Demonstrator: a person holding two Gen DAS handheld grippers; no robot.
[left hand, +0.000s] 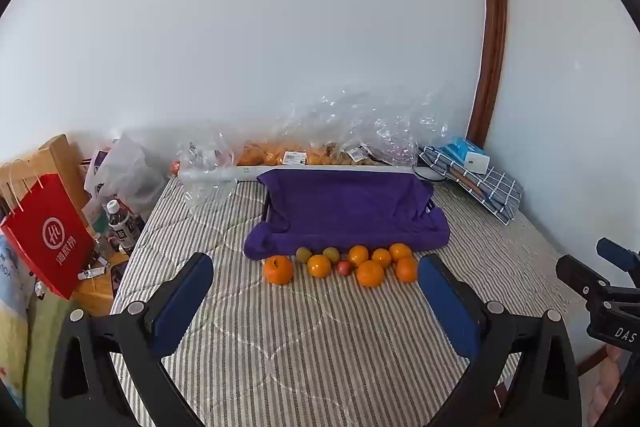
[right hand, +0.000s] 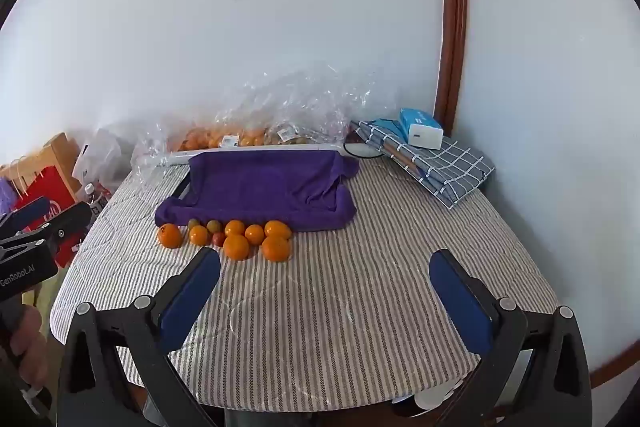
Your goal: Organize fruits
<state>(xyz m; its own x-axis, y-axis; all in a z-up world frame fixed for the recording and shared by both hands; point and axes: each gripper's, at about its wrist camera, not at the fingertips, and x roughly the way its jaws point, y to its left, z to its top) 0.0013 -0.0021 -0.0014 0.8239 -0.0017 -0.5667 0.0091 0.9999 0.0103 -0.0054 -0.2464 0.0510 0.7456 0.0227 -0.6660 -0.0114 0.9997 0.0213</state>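
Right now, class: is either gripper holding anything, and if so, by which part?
Nothing is held. The left gripper and right gripper both stand open above the striped cloth, short of the fruits.

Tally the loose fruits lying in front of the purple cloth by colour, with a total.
Orange fruits: 7
Greenish-yellow fruits: 2
Small red fruit: 1
Total: 10

All lie on the striped cover by the near edge of the purple cloth. The bagged fruit by the wall is not counted.
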